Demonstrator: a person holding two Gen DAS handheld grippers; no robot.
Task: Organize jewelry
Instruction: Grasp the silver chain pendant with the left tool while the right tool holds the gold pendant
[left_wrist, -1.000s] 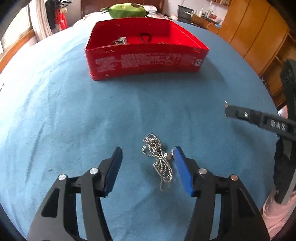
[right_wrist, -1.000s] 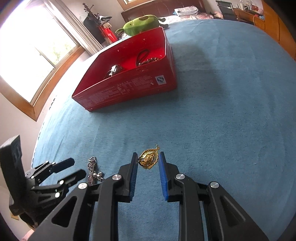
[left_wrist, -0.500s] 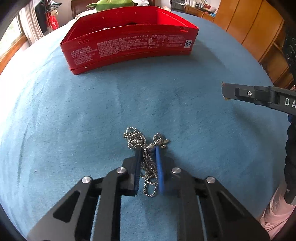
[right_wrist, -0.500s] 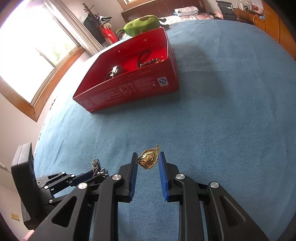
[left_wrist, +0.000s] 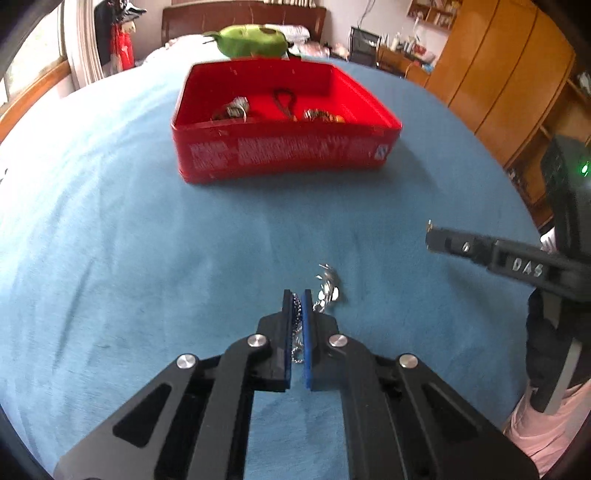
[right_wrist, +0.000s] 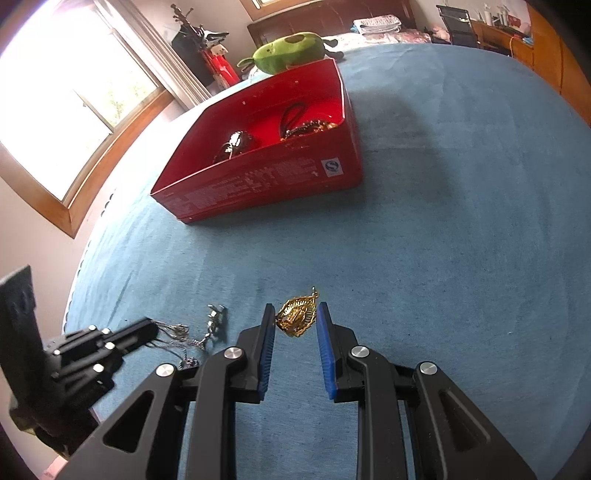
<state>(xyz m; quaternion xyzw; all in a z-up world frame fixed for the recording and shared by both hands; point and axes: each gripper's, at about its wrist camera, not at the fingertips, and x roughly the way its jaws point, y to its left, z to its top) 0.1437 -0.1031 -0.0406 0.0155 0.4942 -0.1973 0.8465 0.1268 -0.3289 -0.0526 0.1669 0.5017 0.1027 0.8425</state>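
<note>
Left tool now clamped on silver chain, lifting; right tool holding gold pendant; red box next.

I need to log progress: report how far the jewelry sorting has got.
Done: several pieces already lie in the red box. In hand: the left gripper is shut on the silver chain; the right gripper holds the gold piece. Left: both must still go into the box.

Red tin, blue cloth, silver chain, gold pendant, green plush.
</note>
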